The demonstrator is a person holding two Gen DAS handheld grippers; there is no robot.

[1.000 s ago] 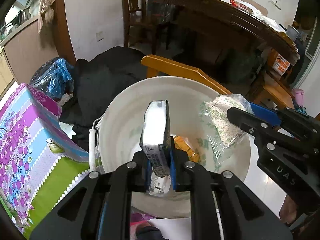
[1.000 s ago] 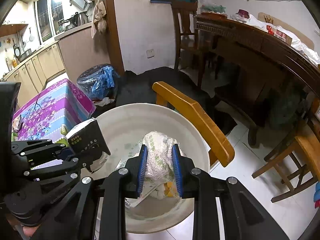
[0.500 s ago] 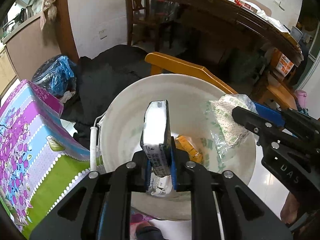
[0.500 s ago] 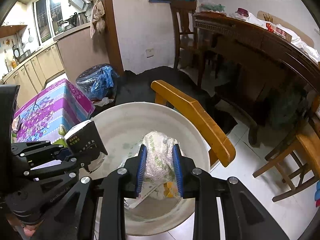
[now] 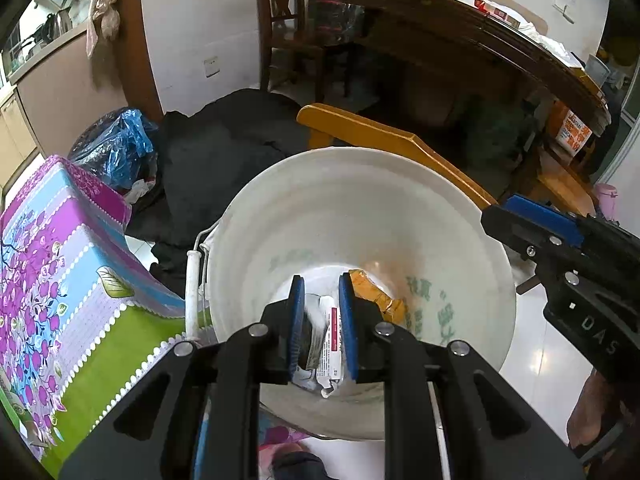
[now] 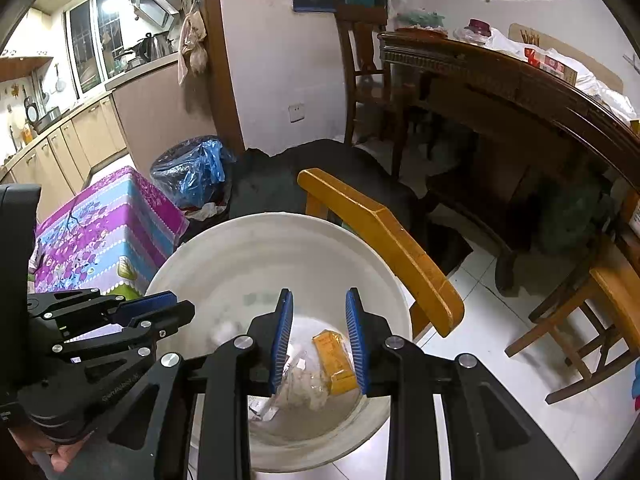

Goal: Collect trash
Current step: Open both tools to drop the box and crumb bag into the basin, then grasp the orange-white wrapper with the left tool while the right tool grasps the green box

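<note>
Both grippers hang over the white bucket, which fills the lower centre of each wrist view; both have just let go of their loads. The left gripper held a small dark carton upright a moment ago; its jaws are now opening with nothing pressed between the pads, and the carton lies blurred at the bucket bottom beside a white wrapper. The right gripper was clamped on a speckled plastic bag; its jaws now stand apart and empty, and the bag rests on the bucket floor next to an orange packet. In the right wrist view the left gripper sits at lower left, also empty. Judgement: this deposit step is complete for both items; the trash is contained, so both tools are free to fetch further litter. A yellow wooden chair stands just beside the bucket rim; withdrawal should clear it.
</note>
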